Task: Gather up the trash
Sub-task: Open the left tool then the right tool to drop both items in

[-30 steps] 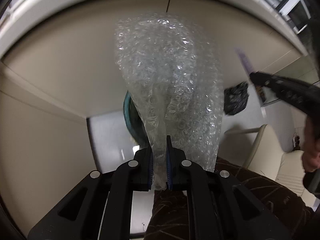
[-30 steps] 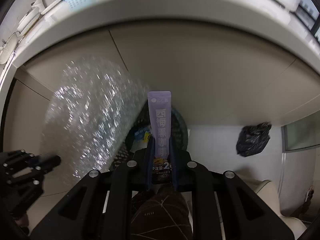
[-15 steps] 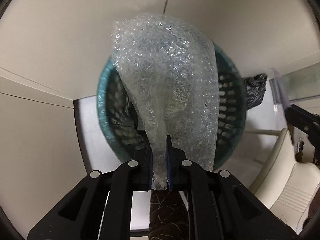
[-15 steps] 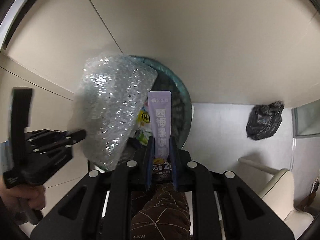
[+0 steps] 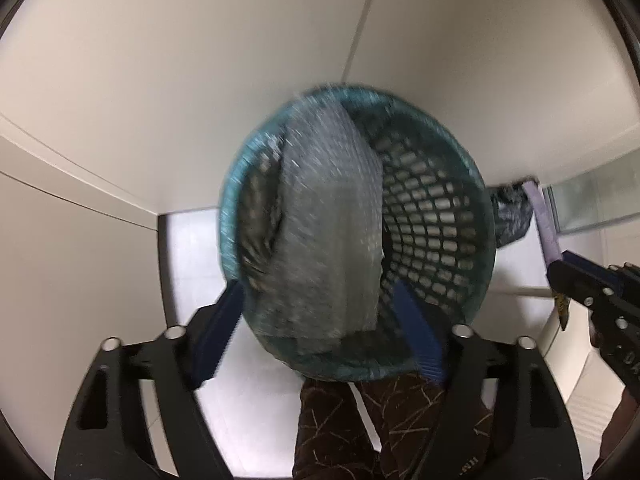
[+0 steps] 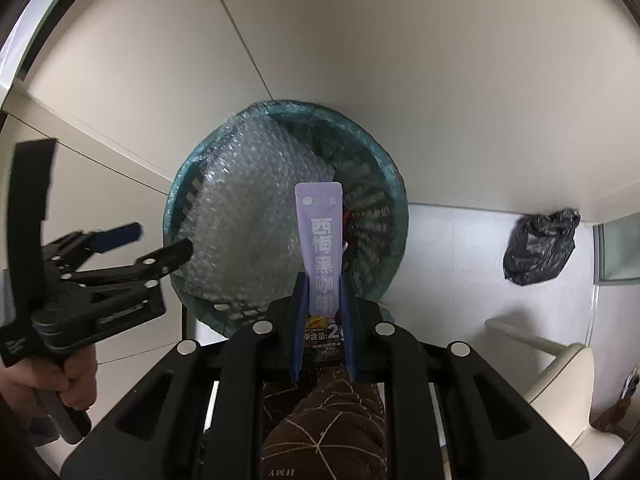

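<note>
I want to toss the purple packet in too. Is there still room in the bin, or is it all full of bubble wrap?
Room remains. The bubble wrap fills the teal bin's left half. The right half, along the mesh wall, looks bare; the purple packet, held by the right gripper, hangs beside it. The left gripper, jaws opening, crowds the left rim.

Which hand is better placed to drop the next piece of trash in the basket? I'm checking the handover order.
Right. The right gripper is shut on the purple sachet above the teal basket. The left gripper is opening, its bubble wrap already in the basket.
</note>
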`<state>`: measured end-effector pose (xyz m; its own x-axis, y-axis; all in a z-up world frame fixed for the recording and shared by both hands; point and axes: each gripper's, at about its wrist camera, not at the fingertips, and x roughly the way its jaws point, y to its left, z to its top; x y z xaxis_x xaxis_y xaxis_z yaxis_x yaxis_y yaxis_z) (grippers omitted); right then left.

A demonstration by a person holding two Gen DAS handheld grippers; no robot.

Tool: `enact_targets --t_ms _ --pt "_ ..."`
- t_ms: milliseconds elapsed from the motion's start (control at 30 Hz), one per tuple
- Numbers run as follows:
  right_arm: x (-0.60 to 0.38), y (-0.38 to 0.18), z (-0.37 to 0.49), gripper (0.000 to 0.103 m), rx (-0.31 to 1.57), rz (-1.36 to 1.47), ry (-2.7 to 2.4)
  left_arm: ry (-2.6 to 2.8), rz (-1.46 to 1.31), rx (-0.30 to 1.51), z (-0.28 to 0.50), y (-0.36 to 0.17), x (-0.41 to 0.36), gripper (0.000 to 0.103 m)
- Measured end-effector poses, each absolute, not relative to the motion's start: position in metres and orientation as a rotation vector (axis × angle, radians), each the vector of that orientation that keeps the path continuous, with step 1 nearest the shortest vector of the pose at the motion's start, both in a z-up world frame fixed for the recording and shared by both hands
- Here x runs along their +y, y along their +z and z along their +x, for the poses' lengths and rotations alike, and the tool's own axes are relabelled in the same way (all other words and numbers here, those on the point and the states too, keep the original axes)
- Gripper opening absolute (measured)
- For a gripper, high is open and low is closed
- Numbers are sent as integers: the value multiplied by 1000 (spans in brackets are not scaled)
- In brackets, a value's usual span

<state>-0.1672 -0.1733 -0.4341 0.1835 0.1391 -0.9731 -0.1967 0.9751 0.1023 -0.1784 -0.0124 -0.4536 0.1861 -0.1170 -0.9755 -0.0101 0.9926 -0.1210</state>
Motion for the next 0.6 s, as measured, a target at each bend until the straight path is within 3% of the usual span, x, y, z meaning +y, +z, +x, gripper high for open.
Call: enact_targets --t_ms 200,600 --pt "-160 -435 -157 16 1354 -34 256 -43 -136 1302 -177 -429 2 96" --pt "-136 -456 -133 20 1347 -83 296 30 -205 1319 -171 -424 34 97"
